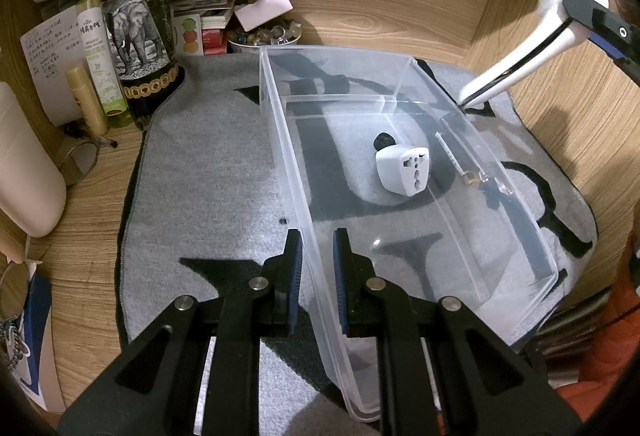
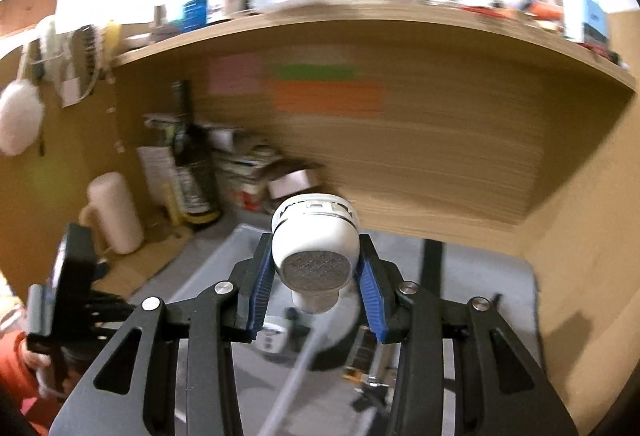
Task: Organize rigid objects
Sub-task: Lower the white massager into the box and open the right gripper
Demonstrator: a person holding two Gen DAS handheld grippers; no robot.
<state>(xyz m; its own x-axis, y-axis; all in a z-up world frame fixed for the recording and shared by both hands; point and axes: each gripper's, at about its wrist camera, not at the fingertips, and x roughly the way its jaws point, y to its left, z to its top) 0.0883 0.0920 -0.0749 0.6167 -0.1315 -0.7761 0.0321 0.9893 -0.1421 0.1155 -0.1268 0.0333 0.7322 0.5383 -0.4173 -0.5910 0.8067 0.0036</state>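
White lint shaver (image 2: 314,248) clamped in raised right hand-held gripper (image 2: 316,288); left hand-held gripper (image 1: 317,256) loosely straddles bin wall (image 1: 304,196).

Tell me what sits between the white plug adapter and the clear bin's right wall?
A thin pen-like stick lies between the white plug adapter and the clear plastic bin's right wall, in the left wrist view.
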